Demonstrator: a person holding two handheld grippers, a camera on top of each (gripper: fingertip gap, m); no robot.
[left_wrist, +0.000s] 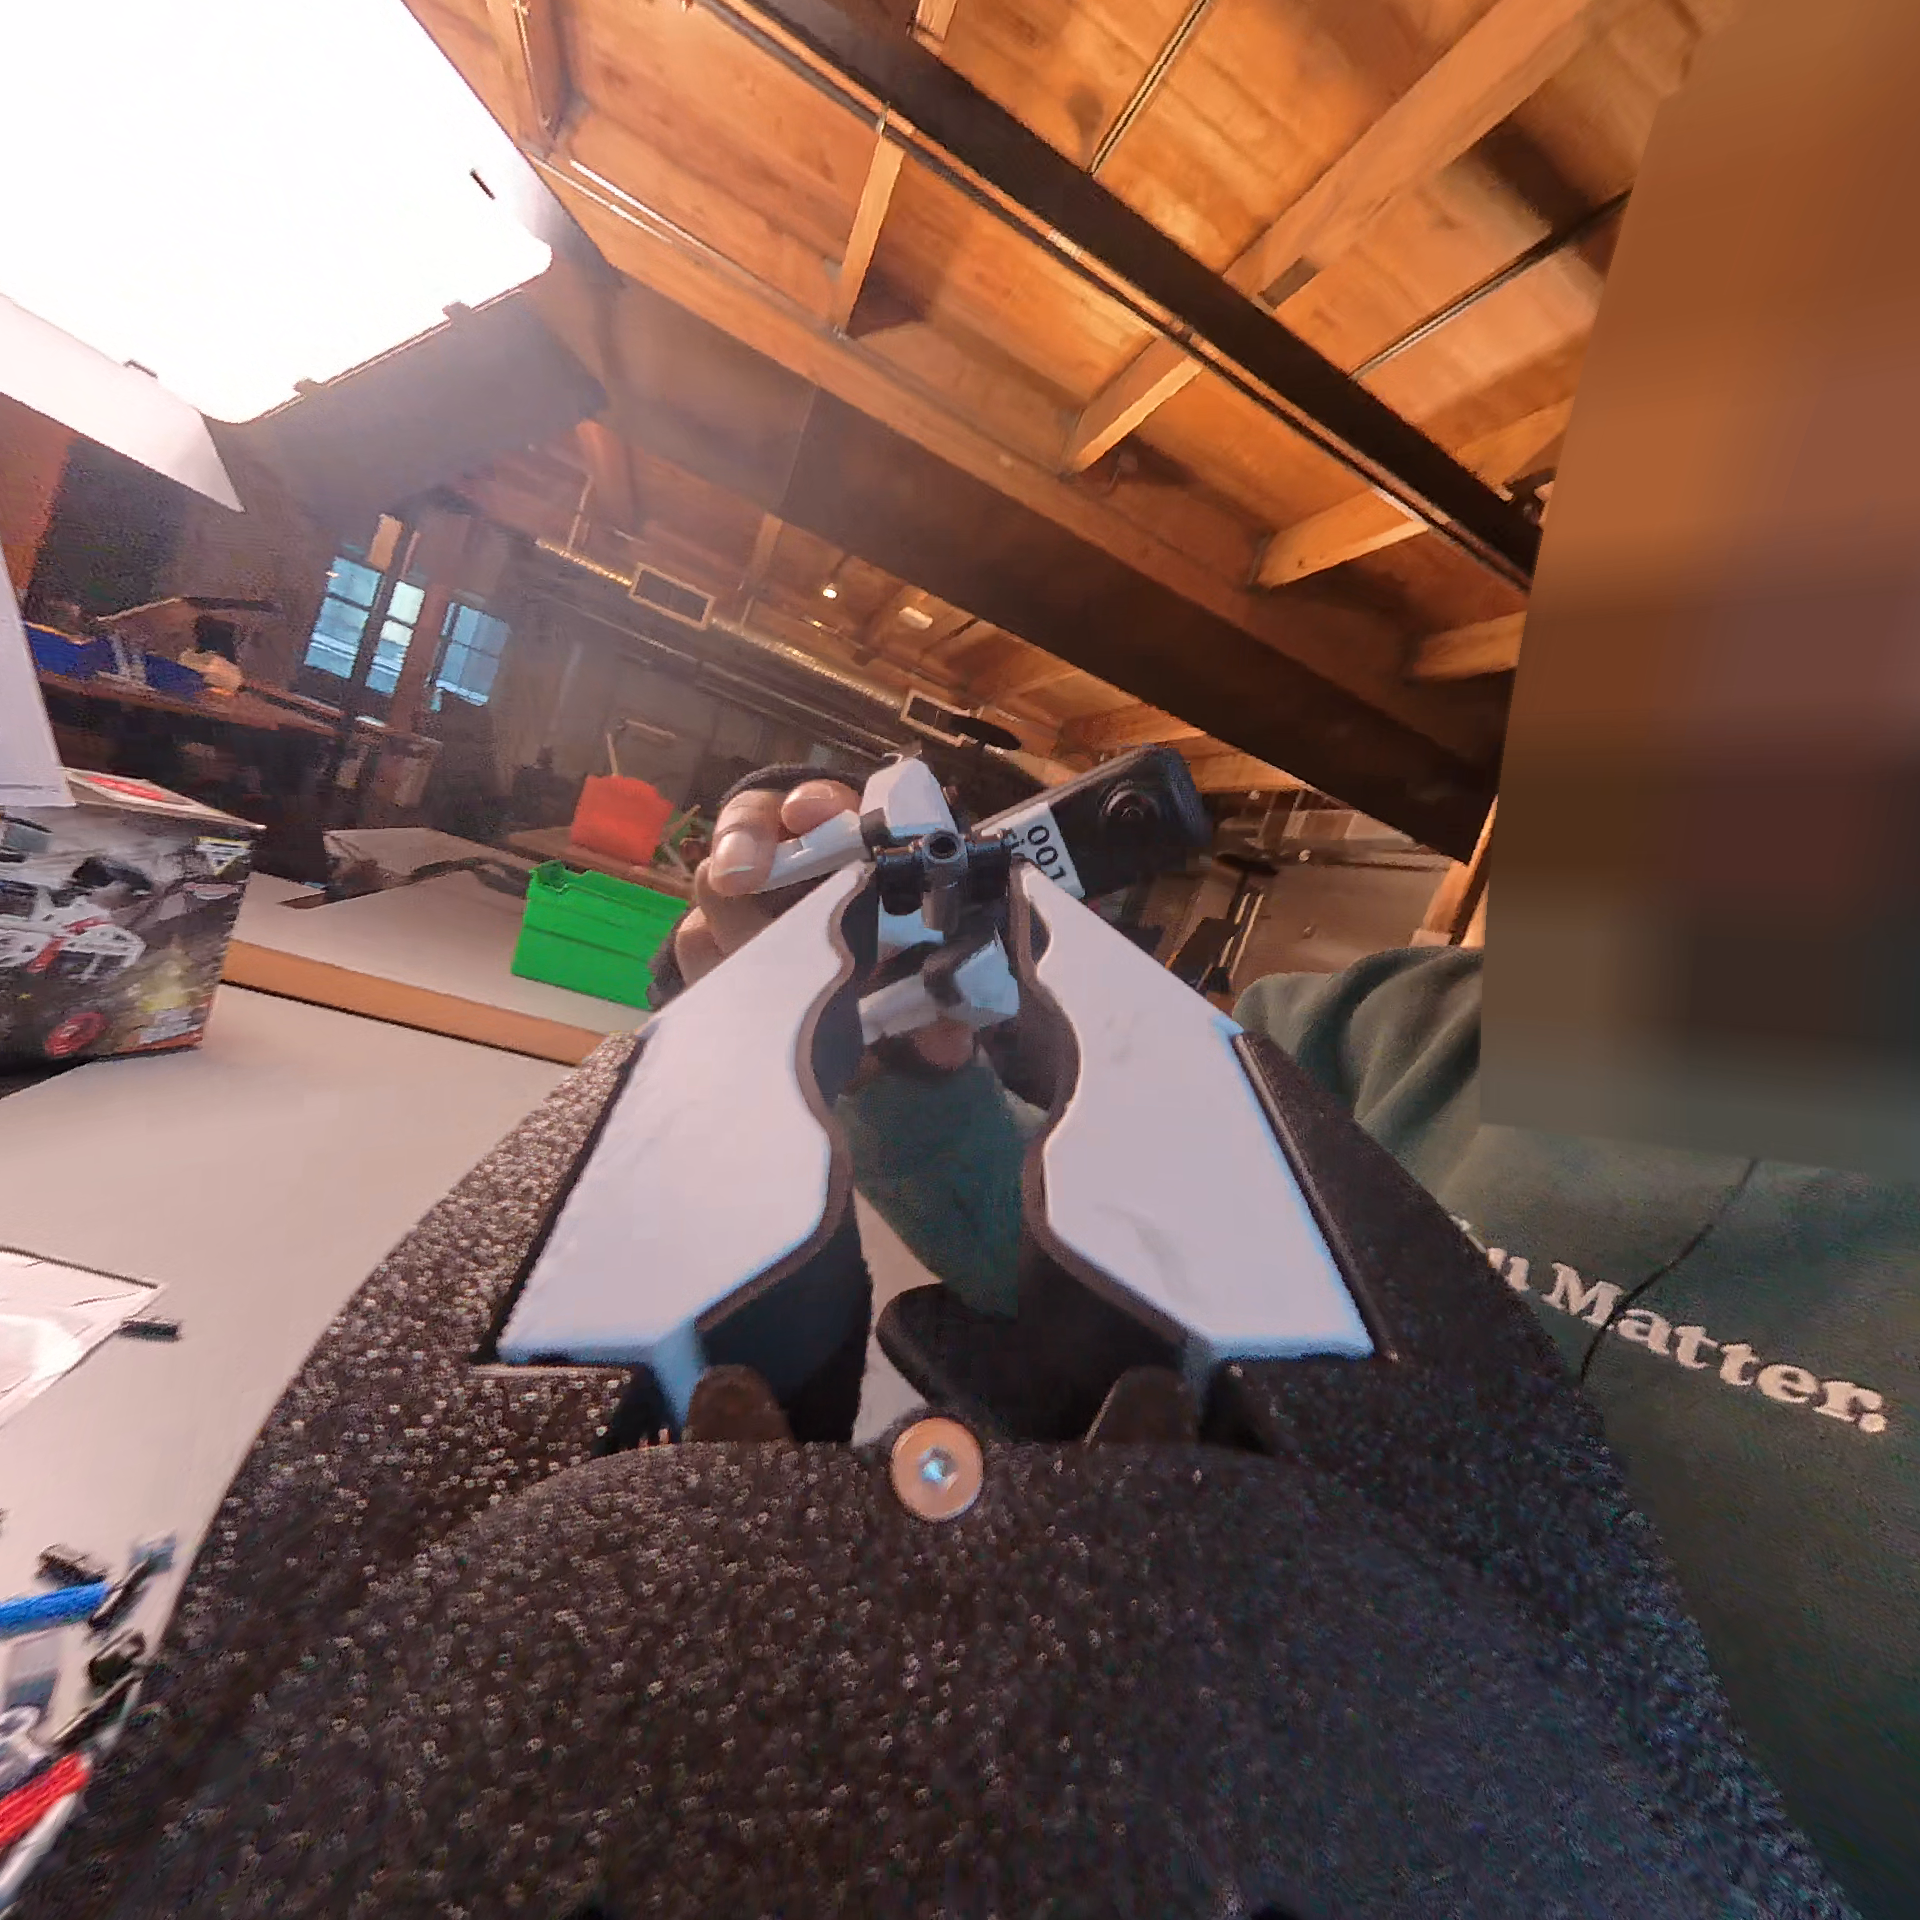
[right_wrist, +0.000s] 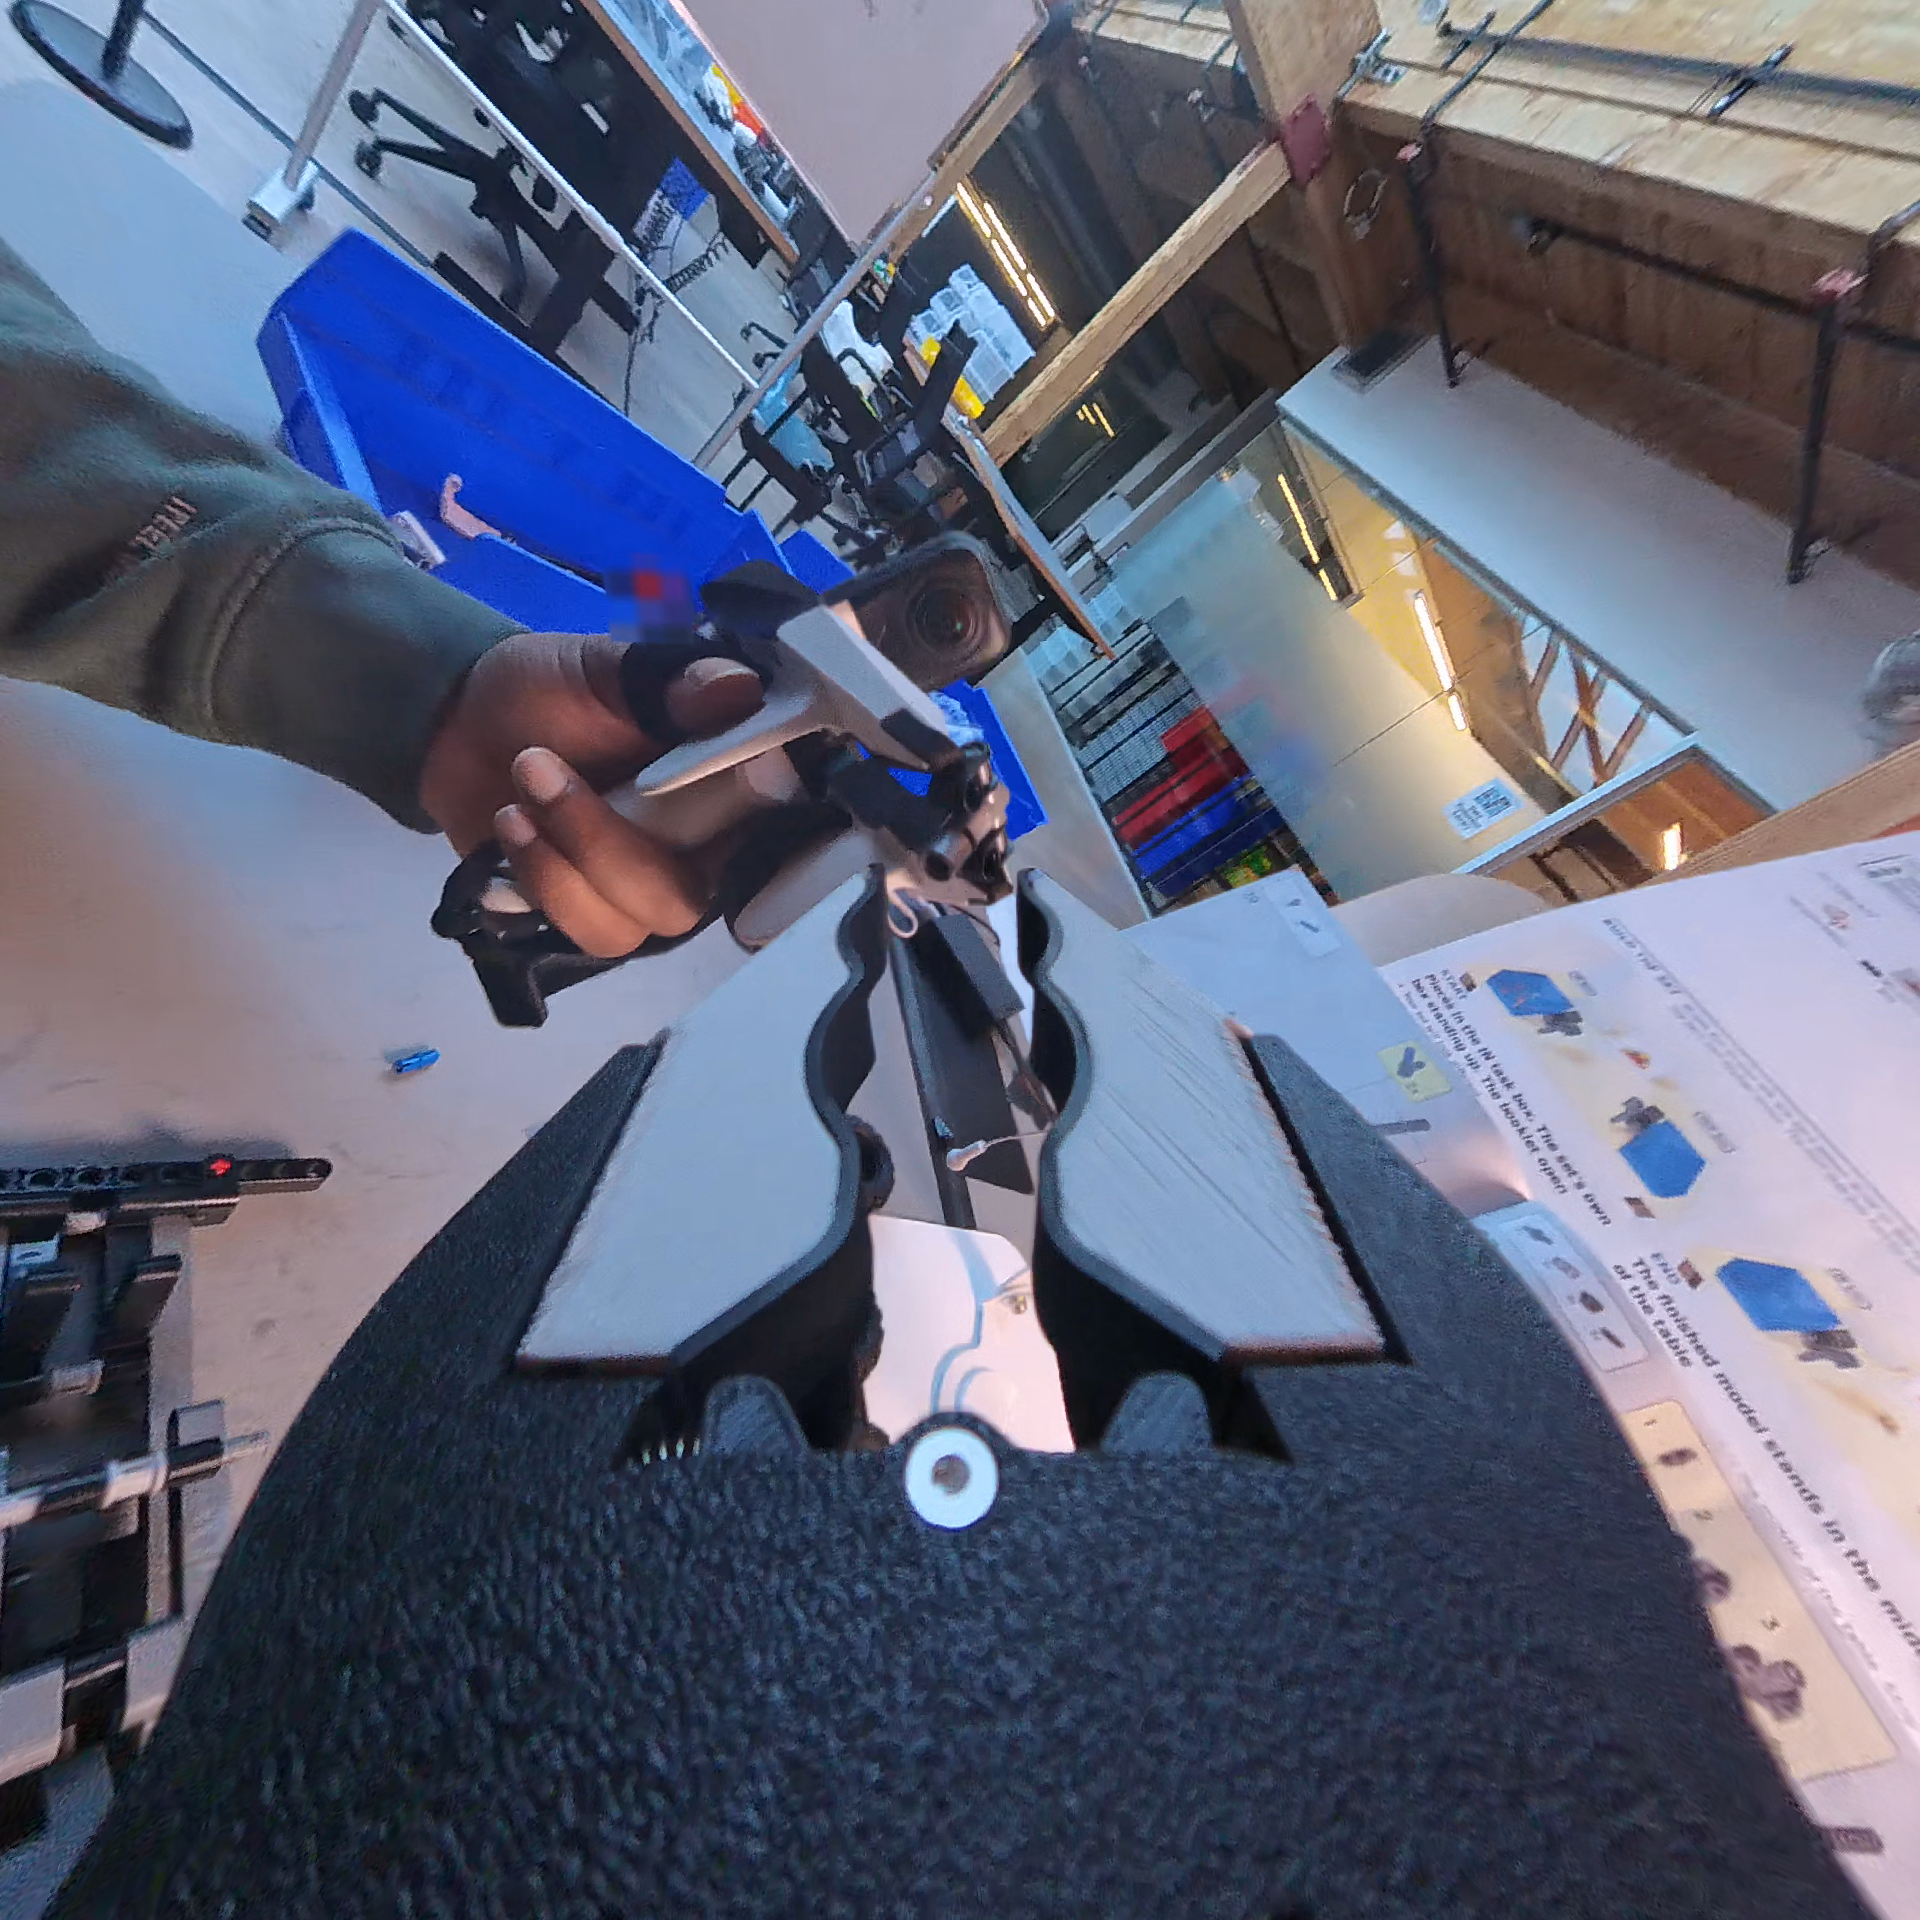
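Two claws meet nose to nose above the grey worktop (left_wrist: 312, 1091). My left claw (left_wrist: 940, 883) pinches a small black piece (left_wrist: 940, 868), a knobbly plastic connector with round holes, lifted clear of the worktop, I judge so that both sides of it stay reachable. My right claw (right_wrist: 948, 883) is spread, its tips just beside the piece, one finger on either side; I cannot tell whether they touch it. The fingers are smooth white plates with wavy black inner edges, set in grainy black housings. A glossy printed booklet (right_wrist: 1662, 1143) lies at my right.
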